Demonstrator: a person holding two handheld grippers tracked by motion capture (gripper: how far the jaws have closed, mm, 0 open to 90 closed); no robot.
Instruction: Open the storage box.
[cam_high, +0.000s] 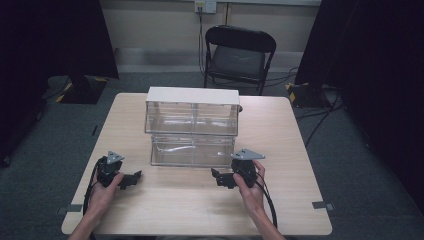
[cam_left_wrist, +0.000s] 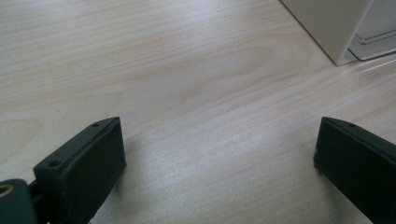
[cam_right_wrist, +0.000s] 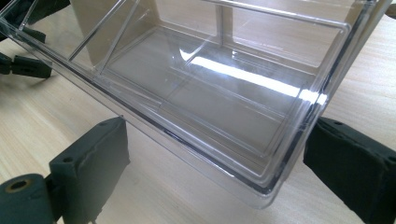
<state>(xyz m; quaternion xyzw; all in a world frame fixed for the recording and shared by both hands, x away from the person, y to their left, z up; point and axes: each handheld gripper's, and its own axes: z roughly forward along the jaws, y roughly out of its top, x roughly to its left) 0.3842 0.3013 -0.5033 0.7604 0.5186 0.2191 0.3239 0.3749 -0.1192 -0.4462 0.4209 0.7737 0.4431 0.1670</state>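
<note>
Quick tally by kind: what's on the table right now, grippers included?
Clear drawer cabinet with white top: 1
Pulled-out clear drawer: 1
Handheld grippers: 2, left gripper and right gripper, both open
Total: 4

A light wooden counter (cam_high: 280, 200) stands on grey carpet floor (cam_high: 370, 200). Beyond its far edge sits a black folding chair (cam_high: 239, 55) against a pale wall (cam_high: 160, 22), flanked by dark curtains (cam_high: 50, 35).
</note>
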